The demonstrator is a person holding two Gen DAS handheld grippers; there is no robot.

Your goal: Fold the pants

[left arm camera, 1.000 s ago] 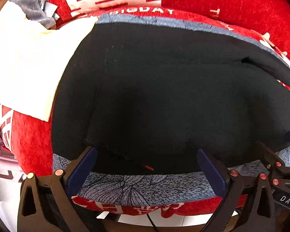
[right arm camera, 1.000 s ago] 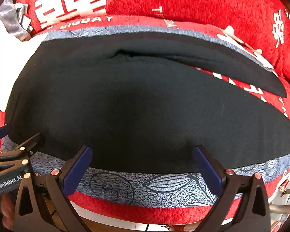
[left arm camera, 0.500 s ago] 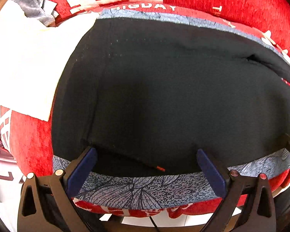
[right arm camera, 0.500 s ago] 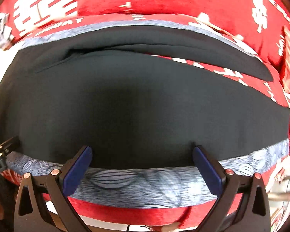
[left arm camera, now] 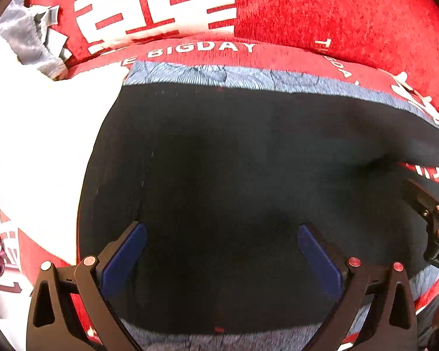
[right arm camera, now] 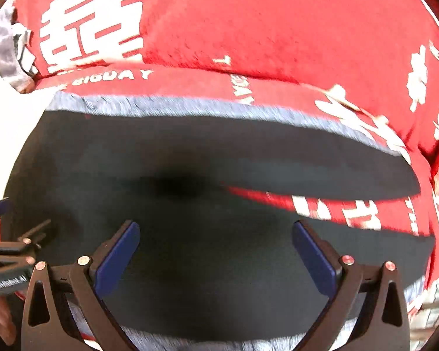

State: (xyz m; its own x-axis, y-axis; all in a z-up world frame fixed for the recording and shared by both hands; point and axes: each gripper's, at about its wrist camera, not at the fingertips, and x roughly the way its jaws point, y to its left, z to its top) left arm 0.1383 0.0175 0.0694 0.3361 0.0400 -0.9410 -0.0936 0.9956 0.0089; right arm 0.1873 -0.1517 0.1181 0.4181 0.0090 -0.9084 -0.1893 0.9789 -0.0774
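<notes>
Matt black cloth pants (left arm camera: 248,190) lie on plush, fuzzy red fabric (left arm camera: 336,23); claw pads (left arm camera: 123,260) look smooth blue.

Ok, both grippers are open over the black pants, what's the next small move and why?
Probably lower both and close on the near edge of the pants. The left gripper and right gripper are both open with only flat black cloth between their fingers, gripping nothing. In the right view the two legs lie apart with red cover showing between, so a fold is still due.

Black pants (left arm camera: 248,181) lie on a grey leaf-patterned cloth (left arm camera: 248,76) over a red sofa cover (left arm camera: 322,14) with white lettering; the tongs' pads (left arm camera: 123,254) are blue.
</notes>
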